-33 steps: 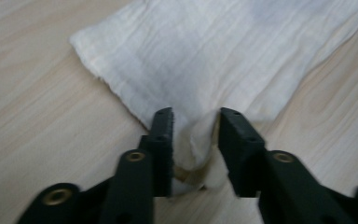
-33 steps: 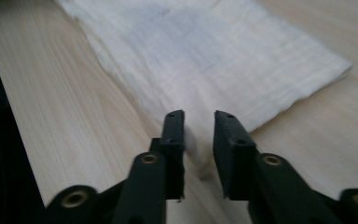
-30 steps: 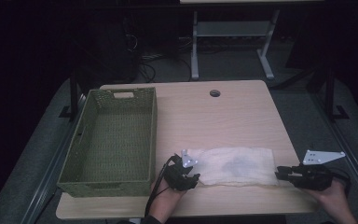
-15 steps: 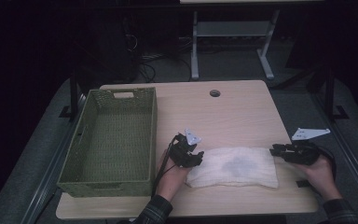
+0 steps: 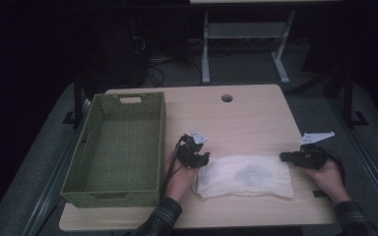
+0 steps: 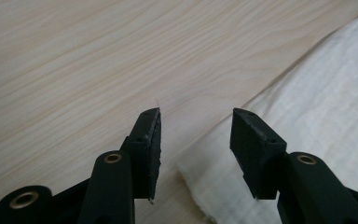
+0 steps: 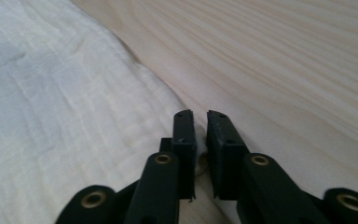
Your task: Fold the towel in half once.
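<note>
A folded white cloth [image 5: 246,176] lies flat near the table's front edge. My left gripper [image 5: 204,158] is at its far left corner. In the left gripper view that gripper [image 6: 196,114] is open, its jaws just eased inward, and the cloth's corner [image 6: 307,121] lies under the gap, untouched by the pads. My right gripper [image 5: 283,157] is at the far right corner. In the right gripper view its jaws [image 7: 200,114] have just been closing to a thin slit over the cloth's edge [image 7: 74,107], with a bit of hem showing low between the pads.
A green woven basket [image 5: 161,142] stands on the left side of the wooden table [image 5: 246,123]. A round cable hole [image 5: 227,98] sits near the far edge. Beyond the table are dark floor, cables and a desk frame [image 5: 246,34].
Both hands slid away from me along the cloth's sides to its far corners. The right gripper's jaws narrowed to a slit.
</note>
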{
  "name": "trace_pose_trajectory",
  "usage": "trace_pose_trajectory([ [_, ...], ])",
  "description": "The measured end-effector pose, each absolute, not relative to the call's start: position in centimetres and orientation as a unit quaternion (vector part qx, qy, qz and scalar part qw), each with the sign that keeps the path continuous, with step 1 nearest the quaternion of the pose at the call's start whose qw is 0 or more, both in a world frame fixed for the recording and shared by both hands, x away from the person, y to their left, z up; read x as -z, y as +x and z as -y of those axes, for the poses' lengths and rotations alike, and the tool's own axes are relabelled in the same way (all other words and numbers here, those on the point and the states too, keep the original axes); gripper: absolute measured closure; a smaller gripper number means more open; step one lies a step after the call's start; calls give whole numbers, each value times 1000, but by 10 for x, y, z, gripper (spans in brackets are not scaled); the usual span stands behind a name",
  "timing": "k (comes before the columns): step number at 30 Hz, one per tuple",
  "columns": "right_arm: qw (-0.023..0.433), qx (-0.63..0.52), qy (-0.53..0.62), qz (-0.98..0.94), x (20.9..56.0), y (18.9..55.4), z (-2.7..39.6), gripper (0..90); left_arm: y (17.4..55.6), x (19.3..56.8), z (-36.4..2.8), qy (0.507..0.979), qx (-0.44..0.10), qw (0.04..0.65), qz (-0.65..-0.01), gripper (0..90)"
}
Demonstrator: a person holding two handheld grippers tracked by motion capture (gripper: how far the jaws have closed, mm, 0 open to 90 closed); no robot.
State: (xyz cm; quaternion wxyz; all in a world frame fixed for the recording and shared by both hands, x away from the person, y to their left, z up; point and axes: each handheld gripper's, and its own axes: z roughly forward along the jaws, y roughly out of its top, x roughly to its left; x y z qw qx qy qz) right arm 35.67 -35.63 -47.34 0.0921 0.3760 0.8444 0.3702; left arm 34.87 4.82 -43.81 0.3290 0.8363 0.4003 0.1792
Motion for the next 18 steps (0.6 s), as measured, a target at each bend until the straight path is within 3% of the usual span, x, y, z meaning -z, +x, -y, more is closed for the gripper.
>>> trace_pose_trajectory([
  [10, 96, -368, 368, -848, 473, 356, 355, 854, 358, 456, -49, 844, -160, 304, -412, 595],
  [16, 104, -357, 365, -853, 471, 355, 352, 870, 358, 458, -44, 858, -137, 300, -394, 843],
  [18, 111, -355, 363, -854, 471, 356, 353, 872, 359, 457, -44, 860, -131, 299, -393, 860],
])
